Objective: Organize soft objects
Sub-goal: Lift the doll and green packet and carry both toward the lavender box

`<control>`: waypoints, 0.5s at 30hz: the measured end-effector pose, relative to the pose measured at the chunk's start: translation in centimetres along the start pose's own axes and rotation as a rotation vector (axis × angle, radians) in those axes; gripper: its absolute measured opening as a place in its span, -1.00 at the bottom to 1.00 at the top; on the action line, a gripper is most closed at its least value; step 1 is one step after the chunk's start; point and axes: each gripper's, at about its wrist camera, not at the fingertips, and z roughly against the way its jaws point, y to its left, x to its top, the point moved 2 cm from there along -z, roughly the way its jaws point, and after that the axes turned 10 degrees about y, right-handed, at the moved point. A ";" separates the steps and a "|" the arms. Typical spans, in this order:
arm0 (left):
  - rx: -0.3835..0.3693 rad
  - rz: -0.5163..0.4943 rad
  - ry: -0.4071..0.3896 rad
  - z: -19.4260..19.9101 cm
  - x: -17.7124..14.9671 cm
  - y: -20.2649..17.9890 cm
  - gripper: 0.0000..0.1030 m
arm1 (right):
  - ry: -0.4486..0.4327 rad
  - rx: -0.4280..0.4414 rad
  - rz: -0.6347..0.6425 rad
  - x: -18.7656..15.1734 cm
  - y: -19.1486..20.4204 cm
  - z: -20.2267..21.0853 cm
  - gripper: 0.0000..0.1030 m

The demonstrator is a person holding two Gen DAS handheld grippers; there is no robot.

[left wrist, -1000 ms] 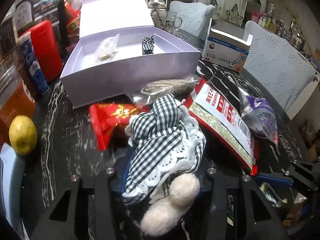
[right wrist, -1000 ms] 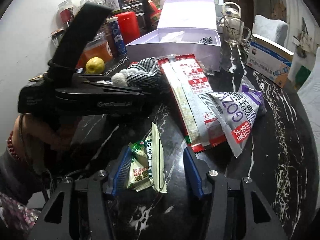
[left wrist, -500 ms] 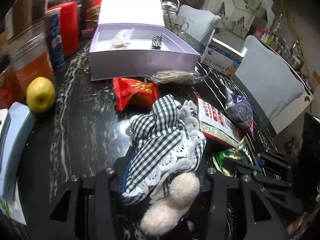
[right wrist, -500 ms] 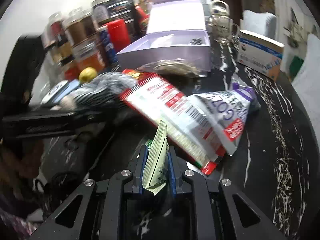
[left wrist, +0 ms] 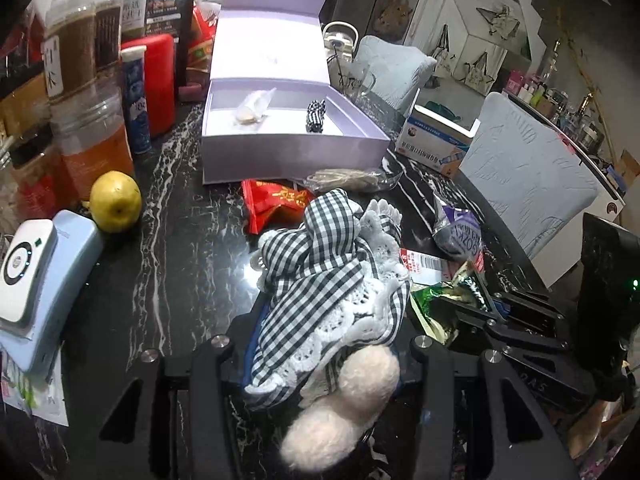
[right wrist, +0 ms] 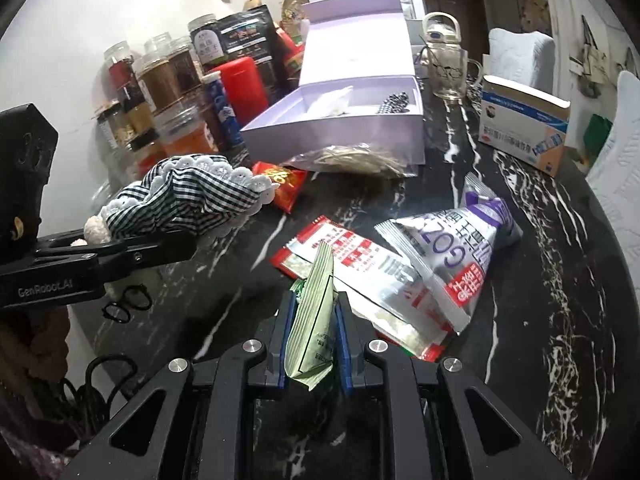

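My left gripper [left wrist: 324, 320] is shut on a black-and-white checked cloth scrunchie [left wrist: 328, 280] with white lace and fluffy pompoms, held above the black marble table; it also shows in the right wrist view [right wrist: 188, 200]. My right gripper [right wrist: 314, 312] is shut on a green snack packet [right wrist: 316, 316], seen in the left wrist view [left wrist: 436, 304] too. The open lilac box [left wrist: 292, 148] stands farther back and holds a clear bag [left wrist: 252, 108] and a small checked item [left wrist: 316, 116].
A red packet [left wrist: 276, 200], a clear bag of strands [left wrist: 348, 178], a red-white packet [right wrist: 360, 260] and a purple-silver bag [right wrist: 460, 256] lie on the table. Jars, a red canister [left wrist: 158, 80], a yellow fruit [left wrist: 115, 202] line the left. A carton [right wrist: 524, 124] and glass mug [right wrist: 448, 68] stand right.
My right gripper closed on the green packet and lifted it off the table. My left gripper pulled back and rose with the scrunchie, away from the box.
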 end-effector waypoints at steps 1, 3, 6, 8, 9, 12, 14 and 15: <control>-0.002 -0.003 -0.009 0.3 0.0 -0.1 -0.09 | -0.003 0.004 0.004 0.1 0.1 0.1 -0.64; -0.013 -0.007 -0.021 0.7 0.1 -0.2 -0.09 | -0.010 0.017 0.014 0.6 0.2 0.4 -0.64; -0.026 -0.008 -0.035 1.0 0.4 -0.3 -0.09 | -0.021 0.033 0.027 1.3 0.4 0.8 -0.64; -0.022 -0.018 -0.044 1.1 0.8 -0.5 -0.09 | -0.032 0.043 0.048 2.0 0.7 1.2 -0.64; -0.020 -0.024 -0.051 1.2 1.1 -0.5 -0.09 | -0.037 0.045 0.056 2.3 0.8 1.3 -0.64; -0.020 -0.035 -0.070 1.5 2.0 -0.7 -0.09 | -0.057 0.049 0.083 3.6 1.1 2.0 -0.65; -0.022 -0.040 -0.083 1.6 2.6 -0.8 -0.09 | -0.065 0.049 0.093 4.5 1.2 2.4 -0.65; -0.023 -0.044 -0.092 1.8 2.9 -0.8 -0.09 | -0.067 0.049 0.102 5.0 1.2 2.5 -0.65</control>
